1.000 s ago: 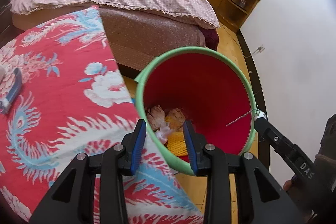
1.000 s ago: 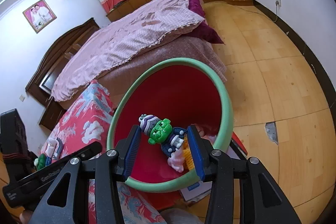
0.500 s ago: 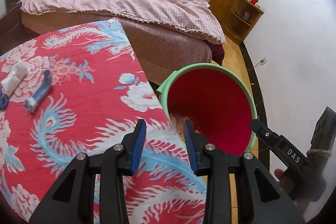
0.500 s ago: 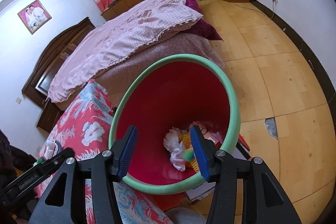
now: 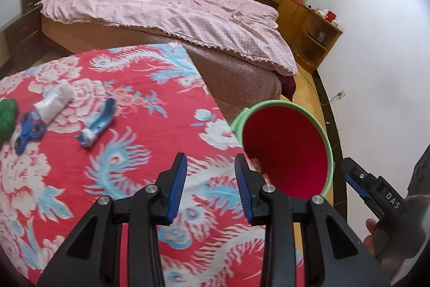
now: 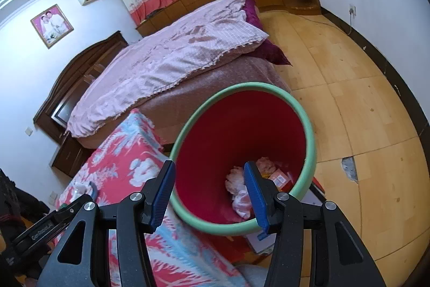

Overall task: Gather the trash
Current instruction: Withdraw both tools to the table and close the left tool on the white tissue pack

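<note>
Gone from the right gripper (image 6: 209,195): the green toy, jaws now spread and empty over the red bin (image 6: 242,152) beside the desk (image 5: 80,179). Left gripper (image 5: 211,187) jaws apart, empty. Only in left view: spinner (image 5: 28,132), tube (image 5: 98,127).

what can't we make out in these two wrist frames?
- Left wrist: green object cut off by the lens edge; identity unclear.
- Left wrist: bin bottom hidden by its near wall and the tablecloth.
- Right wrist: bin contents partly behind the right gripper finger.
- Right wrist: tabletop items tiny, blocked by the left gripper.
</note>
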The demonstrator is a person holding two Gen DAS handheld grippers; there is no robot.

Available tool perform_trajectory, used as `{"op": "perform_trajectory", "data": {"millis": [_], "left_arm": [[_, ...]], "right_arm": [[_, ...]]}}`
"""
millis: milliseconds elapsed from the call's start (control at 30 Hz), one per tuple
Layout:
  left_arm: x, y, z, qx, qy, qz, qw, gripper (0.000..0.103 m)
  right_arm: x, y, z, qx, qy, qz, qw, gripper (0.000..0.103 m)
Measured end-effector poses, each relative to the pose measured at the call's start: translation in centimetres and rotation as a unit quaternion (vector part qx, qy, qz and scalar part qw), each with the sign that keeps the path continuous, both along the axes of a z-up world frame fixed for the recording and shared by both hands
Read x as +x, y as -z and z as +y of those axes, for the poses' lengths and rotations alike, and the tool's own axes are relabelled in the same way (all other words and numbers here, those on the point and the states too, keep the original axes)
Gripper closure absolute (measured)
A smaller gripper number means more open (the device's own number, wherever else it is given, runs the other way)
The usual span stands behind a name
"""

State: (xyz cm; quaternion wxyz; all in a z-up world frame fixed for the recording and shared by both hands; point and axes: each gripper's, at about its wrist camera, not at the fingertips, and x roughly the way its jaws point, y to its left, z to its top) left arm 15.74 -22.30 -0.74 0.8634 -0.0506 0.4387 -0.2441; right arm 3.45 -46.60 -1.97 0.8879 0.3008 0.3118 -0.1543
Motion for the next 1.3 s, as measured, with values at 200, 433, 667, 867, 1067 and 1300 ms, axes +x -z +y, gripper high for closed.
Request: {"op": "perform_trajectory", "data": {"millis": [200,433,667,867,1067,1300], "left_arm": [[0.8,-0.6,3.3,0.002,-0.021,-0.009,0.9997,0.067],[2.3,-1.1,7.5,0.015,-0.048,-0.022,0.9985,0.067],[4.0,-0.9,11.8,0.024,-0.078,-0.029,0.9963,0.067],[5.6,0.1,14.8,0.014,-0.096,-0.015,0.9952,0.067],[7.7,1.1,15.9,0.021,-0.1,-0.005,0.9948,0.067],[10.6,2.3,16.3,0.035,-0.105,0.002,0.9939,0.064]], "right_arm": [[0.5,-1.1,2.5,-0.01,-0.015,-0.007,1.0,0.048],[1.5,-2.2,5.3,-0.018,-0.031,-0.014,0.999,0.047],[3.6,-2.3,8.6,-0.022,-0.055,-0.011,0.998,0.047],[5.9,-2.0,11.6,-0.026,-0.081,-0.002,0.996,0.047],[8.3,-1.3,14.2,-0.035,-0.108,0.012,0.993,0.047],[10.6,-0.2,15.6,-0.036,-0.126,0.027,0.991,0.047]]}}
